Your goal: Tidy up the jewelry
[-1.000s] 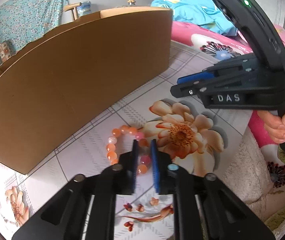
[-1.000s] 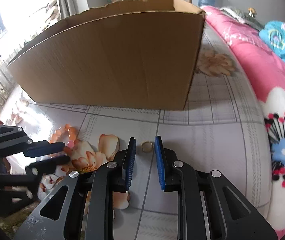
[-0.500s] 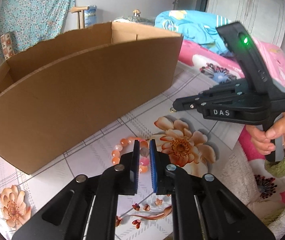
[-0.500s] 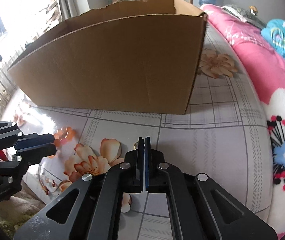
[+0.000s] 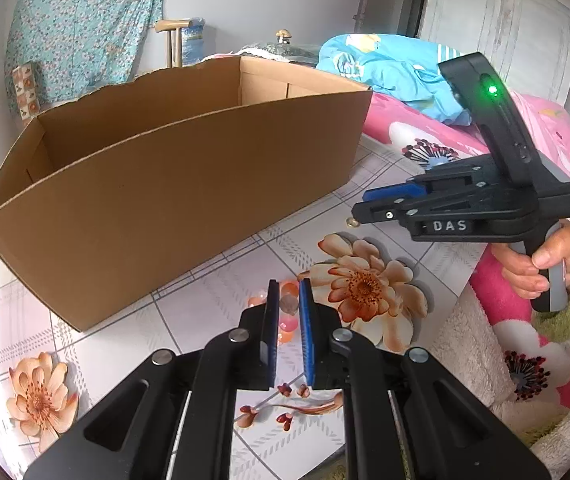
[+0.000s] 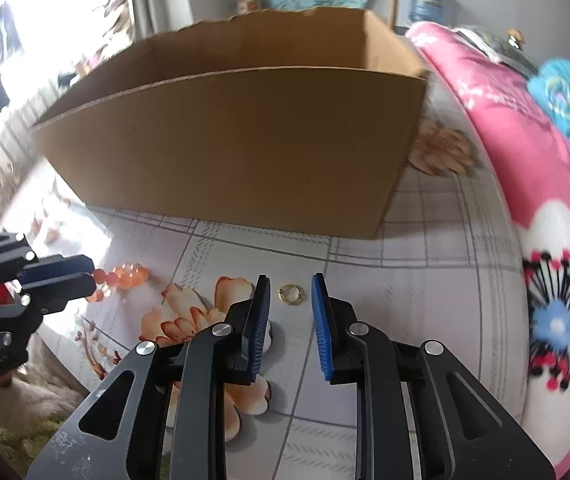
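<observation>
A bracelet of orange and pink beads (image 5: 288,309) sits between the blue pads of my left gripper (image 5: 288,292), which is shut on it. In the right wrist view the same beads (image 6: 125,276) trail from the left gripper (image 6: 93,274) low over the flowered tablecloth (image 6: 405,280). I cannot tell whether they touch it. A small gold ring (image 6: 291,293) lies flat on the cloth just past the tips of my right gripper (image 6: 290,282). Its jaws are opening and the pads stand clear of the ring. The ring (image 5: 352,222) also shows under the right gripper (image 5: 361,206). An open cardboard box (image 5: 165,184) stands behind.
The box (image 6: 245,140) fills the far side of the table. A pink flowered blanket (image 6: 545,240) and a blue quilt (image 5: 397,68) lie to the right. A fluffy white cover (image 5: 473,344) hangs at the table's near edge, and a hand (image 5: 541,264) holds the right gripper's handle.
My left gripper has risen and pulled back with the bracelet, so the box's inside now shows. The right gripper shut beside the ring, missed it, then opened again. The ring stays on the cloth.
</observation>
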A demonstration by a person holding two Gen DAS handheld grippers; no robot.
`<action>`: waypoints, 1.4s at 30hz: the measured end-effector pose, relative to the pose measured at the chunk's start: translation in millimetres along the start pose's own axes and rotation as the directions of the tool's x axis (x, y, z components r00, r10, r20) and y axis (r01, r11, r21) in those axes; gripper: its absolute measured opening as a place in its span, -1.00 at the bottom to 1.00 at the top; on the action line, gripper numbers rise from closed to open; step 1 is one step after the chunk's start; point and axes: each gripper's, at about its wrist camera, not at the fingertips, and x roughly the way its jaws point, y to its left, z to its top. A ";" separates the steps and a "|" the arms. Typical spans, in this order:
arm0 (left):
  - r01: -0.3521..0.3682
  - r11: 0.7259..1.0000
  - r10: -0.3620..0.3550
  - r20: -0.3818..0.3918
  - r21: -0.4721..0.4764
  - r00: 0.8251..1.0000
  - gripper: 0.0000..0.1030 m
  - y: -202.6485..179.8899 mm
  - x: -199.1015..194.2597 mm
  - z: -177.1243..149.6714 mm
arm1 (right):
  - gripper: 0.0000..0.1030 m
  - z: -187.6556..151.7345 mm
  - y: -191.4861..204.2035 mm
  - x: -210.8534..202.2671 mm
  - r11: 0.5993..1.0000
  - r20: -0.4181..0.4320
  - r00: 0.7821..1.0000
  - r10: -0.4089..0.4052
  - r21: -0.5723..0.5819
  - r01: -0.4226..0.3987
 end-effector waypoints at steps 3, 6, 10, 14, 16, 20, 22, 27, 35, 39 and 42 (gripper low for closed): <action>0.002 1.000 -0.002 0.008 -0.017 1.000 -0.82 4.1 -0.7 -1.0 | -0.58 4.2 7.7 12.0 0.999 -0.037 0.999 -0.004 -0.041 0.003; 0.004 1.000 -0.003 0.013 -0.028 1.000 -0.82 10.2 -1.6 -1.4 | -0.60 4.2 10.2 17.6 0.996 -0.045 0.998 -0.032 -0.083 0.029; 0.006 0.999 -0.006 0.017 -0.038 1.000 -0.82 15.1 -2.3 -2.3 | -0.65 5.0 8.5 18.2 0.998 -0.054 0.998 -0.028 -0.065 0.025; 0.010 0.998 -0.008 0.025 -0.056 1.000 -0.82 20.4 -3.9 -3.2 | -0.66 5.5 5.6 19.5 0.998 -0.057 0.998 -0.033 -0.047 0.031; 0.013 0.998 -0.011 0.025 -0.060 1.000 -0.82 23.1 -5.0 -4.6 | -0.66 6.0 11.4 20.1 0.998 -0.059 0.997 -0.042 -0.045 0.040; 0.012 0.998 -0.011 0.011 -0.056 1.000 -0.82 24.7 -2.7 -3.7 | -0.66 8.3 12.8 18.8 0.999 -0.049 0.998 -0.039 -0.038 0.037; 0.003 0.999 -0.003 0.010 -0.051 1.000 -0.82 22.4 -1.8 -2.5 | -0.77 6.7 14.7 19.6 0.998 -0.042 0.998 -0.044 -0.043 0.043; -0.012 0.999 0.012 0.006 -0.051 1.000 -0.82 18.4 -1.3 1.0 | -0.81 2.4 16.4 17.5 0.998 -0.024 0.999 -0.045 -0.042 0.044; -0.027 0.999 0.027 0.012 -0.024 1.000 -0.82 10.4 -10.3 8.8 | -0.82 -6.9 7.6 9.3 1.000 0.001 1.000 -0.009 0.002 0.009; -0.022 1.000 0.022 0.022 -0.007 1.000 -0.82 7.0 -19.7 15.4 | -0.82 -10.9 0.2 5.8 0.999 0.015 1.000 0.005 0.032 -0.006; -0.008 1.000 0.008 0.039 0.004 0.999 -0.82 3.6 -31.6 22.0 | -0.82 -15.1 -5.9 -4.8 0.998 0.043 0.999 0.011 0.062 -0.014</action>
